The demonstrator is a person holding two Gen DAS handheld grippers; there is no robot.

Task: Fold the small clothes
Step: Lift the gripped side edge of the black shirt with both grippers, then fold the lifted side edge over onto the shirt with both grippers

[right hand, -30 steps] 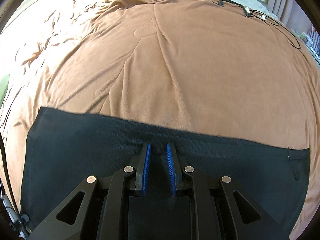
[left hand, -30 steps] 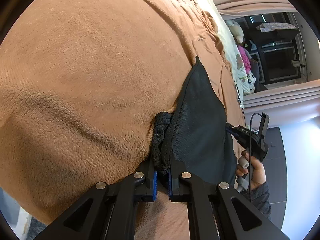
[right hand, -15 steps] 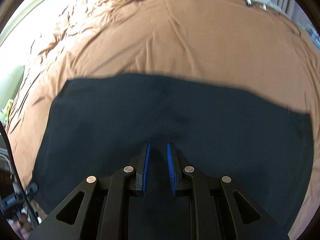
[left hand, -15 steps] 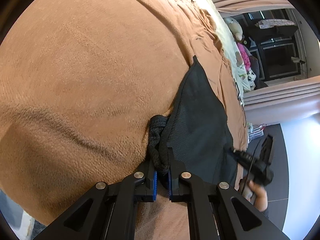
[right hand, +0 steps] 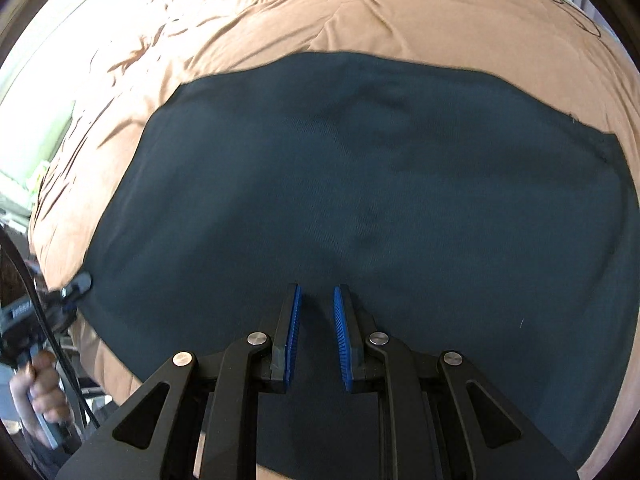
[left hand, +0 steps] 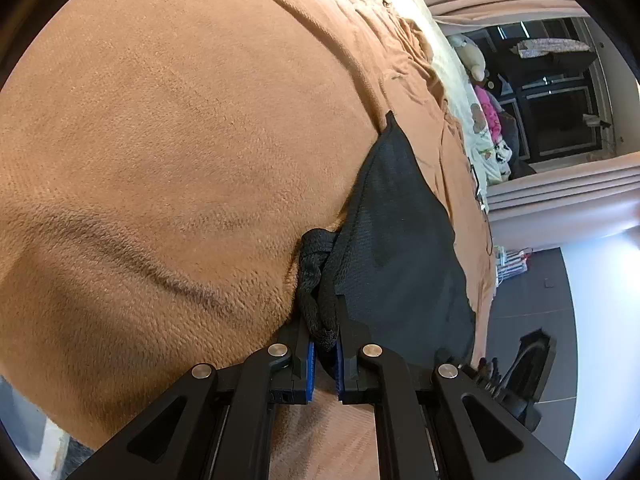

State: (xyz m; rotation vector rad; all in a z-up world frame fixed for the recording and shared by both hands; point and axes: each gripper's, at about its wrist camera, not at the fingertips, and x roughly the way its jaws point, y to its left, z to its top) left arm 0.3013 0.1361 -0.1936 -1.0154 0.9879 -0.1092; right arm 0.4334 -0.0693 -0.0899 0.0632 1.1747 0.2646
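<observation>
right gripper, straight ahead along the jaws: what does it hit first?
Most likely the dark garment: the right gripper, jaws open and empty, points onto the cloth spread over the brown blanket. The gap to the fabric is unclear.

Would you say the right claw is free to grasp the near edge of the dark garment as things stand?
Probably yes: the right claw is open just above the dark garment, which lies flat on the brown blanket with nothing between.

In the right wrist view the dark garment point(right hand: 360, 184) runs under the right gripper point(right hand: 316, 300), hiding its near edge. The person's hand point(right hand: 38, 396) at the left rim is blurred and cut off. Small items on the distant bed point(left hand: 486, 136) are unreadable.
</observation>
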